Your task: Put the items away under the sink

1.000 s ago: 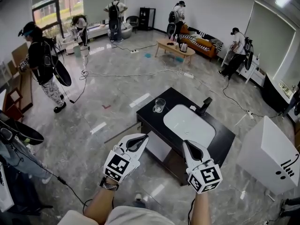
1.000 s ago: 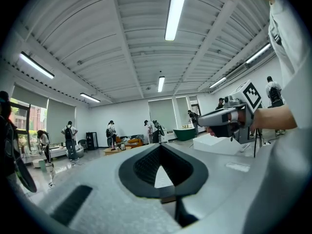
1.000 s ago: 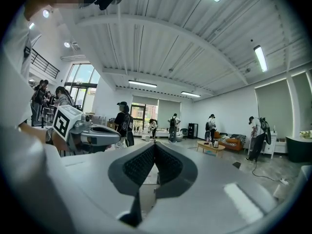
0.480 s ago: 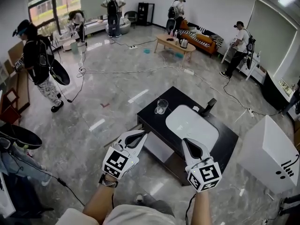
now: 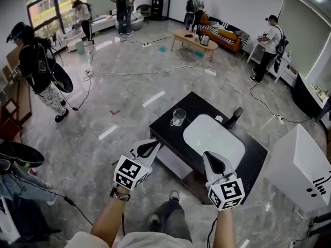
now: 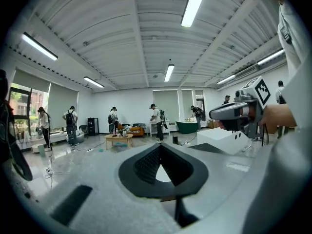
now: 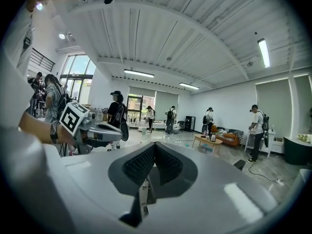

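A black sink cabinet (image 5: 166, 121) with a white basin (image 5: 214, 137) and a black faucet (image 5: 235, 116) stands on the floor ahead of me. A clear glass (image 5: 177, 117) sits on the counter at the basin's left, and a small white item (image 5: 219, 119) lies by the faucet. My left gripper (image 5: 156, 143) hovers shut and empty just before the cabinet's near-left edge. My right gripper (image 5: 206, 155) hangs shut and empty over the near edge by the basin. In the left gripper view the jaws (image 6: 160, 145) meet at their tips; in the right gripper view the jaws (image 7: 154, 145) do too.
An open space (image 5: 189, 179) shows under the counter's front. A white box (image 5: 300, 167) stands at the right. Cables cross the marble floor (image 5: 129, 76). Several people stand around the room, one (image 5: 39, 68) at the left. My foot (image 5: 173, 196) is near the cabinet.
The view has shifted a little and my leg and foot have stepped into view below. Both grippers stay shut in about the same place before the cabinet.
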`<state>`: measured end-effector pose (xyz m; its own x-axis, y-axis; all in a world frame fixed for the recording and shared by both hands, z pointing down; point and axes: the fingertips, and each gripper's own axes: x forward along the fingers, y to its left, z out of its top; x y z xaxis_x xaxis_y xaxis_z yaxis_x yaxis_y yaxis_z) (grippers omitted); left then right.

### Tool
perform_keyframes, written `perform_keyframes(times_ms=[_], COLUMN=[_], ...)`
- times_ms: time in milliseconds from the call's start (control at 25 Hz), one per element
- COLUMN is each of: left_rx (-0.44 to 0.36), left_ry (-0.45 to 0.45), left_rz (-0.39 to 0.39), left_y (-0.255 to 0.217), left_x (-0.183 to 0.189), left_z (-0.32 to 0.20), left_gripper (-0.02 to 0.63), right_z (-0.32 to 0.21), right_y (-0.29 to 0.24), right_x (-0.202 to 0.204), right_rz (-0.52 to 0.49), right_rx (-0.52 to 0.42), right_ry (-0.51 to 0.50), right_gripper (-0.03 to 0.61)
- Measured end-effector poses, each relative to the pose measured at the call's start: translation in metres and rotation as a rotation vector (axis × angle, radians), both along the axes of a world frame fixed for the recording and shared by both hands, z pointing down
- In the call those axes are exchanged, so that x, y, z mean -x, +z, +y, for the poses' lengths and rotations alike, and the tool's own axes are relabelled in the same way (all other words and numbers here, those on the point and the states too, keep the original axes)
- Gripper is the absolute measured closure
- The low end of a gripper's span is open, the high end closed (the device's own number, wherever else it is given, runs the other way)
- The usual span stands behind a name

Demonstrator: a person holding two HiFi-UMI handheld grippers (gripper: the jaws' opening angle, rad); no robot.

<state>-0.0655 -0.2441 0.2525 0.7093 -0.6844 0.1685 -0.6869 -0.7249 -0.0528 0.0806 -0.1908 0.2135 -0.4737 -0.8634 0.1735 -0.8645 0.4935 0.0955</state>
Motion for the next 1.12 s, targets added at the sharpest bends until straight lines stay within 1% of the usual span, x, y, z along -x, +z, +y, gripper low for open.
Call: perform_keyframes(times_ms=[80, 200, 280, 480, 560, 880, 1120], left_rx=[0.018, 0.041, 0.058, 0.092, 0.103, 0.118, 0.117], left_ry=[-0.017, -0.022, -0.022, -0.029, -0.03, -0.042, -0.026], left_rz=[0.0, -0.005, -0.01, -0.06, -0.059, -0.037, -0.056], left_y=[0.01, 0.023, 0.033, 0.065, 0.075, 0.107, 0.131], left_x=[-0.003, -0.01, -0.016, -0.031, -0.036, -0.045, -0.055], left_z=[-0.021, -0.05, -0.069, -0.105, -0.119, -0.168, -0.194], left_gripper=[0.609, 0.607, 0.585, 0.583, 0.58, 0.553, 0.544], right_z=[-0.015, -0.039, -0.055, -0.084, -0.091, -0.119, -0.141], right_y=[0.012, 0.027, 0.036, 0.061, 0.069, 0.093, 0.109], right_x=[-0.003, -0.008, -0.012, -0.019, -0.022, -0.034, -0.036], right_rz=[0.011, -0.011, -0.022, -0.036, -0.033, -0.032, -0.044], right_rx=[0.016, 0.034, 0.041, 0.082, 0.098, 0.142, 0.172], right_ry=[-0.007, -0.013, -0.013, -0.007, -0.007, -0.016, -0.021], right_gripper=[0.571, 0.571, 0.571, 0.571, 0.571, 0.571, 0.571])
